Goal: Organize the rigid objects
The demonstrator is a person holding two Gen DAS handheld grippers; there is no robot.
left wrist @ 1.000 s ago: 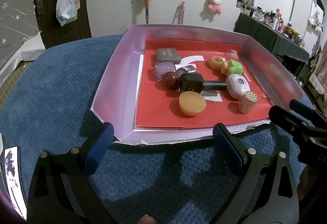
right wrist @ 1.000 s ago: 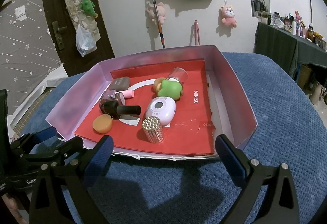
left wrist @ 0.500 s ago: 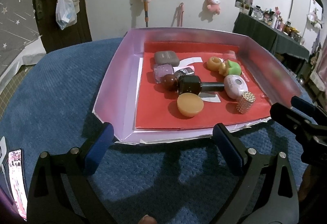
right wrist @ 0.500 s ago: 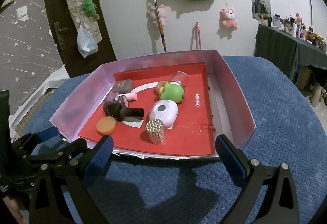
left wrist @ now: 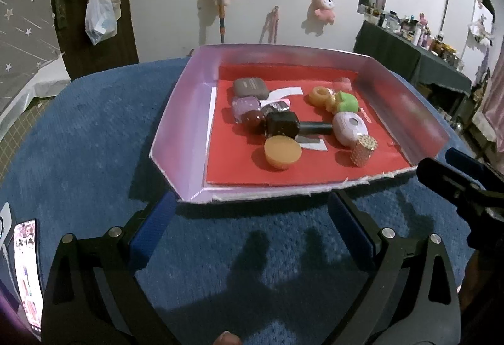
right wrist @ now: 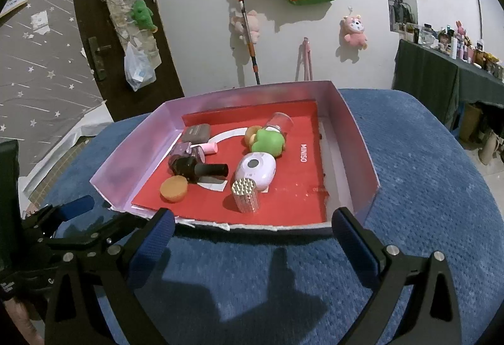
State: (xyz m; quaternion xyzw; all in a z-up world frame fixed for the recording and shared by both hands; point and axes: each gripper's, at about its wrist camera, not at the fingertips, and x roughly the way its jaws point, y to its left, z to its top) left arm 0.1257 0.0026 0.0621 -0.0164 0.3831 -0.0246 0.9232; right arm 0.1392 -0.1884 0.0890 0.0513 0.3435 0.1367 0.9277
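A shallow pink box [left wrist: 186, 112] [right wrist: 356, 137] with a red liner sits on a blue cloth. Inside lie an orange round cap [left wrist: 282, 152] [right wrist: 174, 188], a dark nail polish bottle [left wrist: 283, 125] [right wrist: 201, 170], a studded gold cylinder [left wrist: 363, 150] [right wrist: 245, 195], a lilac oval device [left wrist: 349, 128] [right wrist: 256, 170], a green toy [left wrist: 346, 101] [right wrist: 267, 141], a grey case [left wrist: 251, 87] [right wrist: 197, 133] and a lilac jar [left wrist: 246, 107]. My left gripper [left wrist: 252, 231] is open just short of the box's near edge. My right gripper [right wrist: 252, 238] is open there too, with nothing between its fingers.
A lit phone [left wrist: 26, 269] lies on the blue cloth [left wrist: 78, 140] at the left. The right gripper [left wrist: 460, 187] shows at the left view's right edge. Behind are a white wall with hanging plush toys and bags, a dark door [right wrist: 104, 30], and a cluttered dark table [right wrist: 450, 67].
Both grippers have pulled back slightly and risen, so the box sits a little farther and lower in each view. The objects in the box have not moved.
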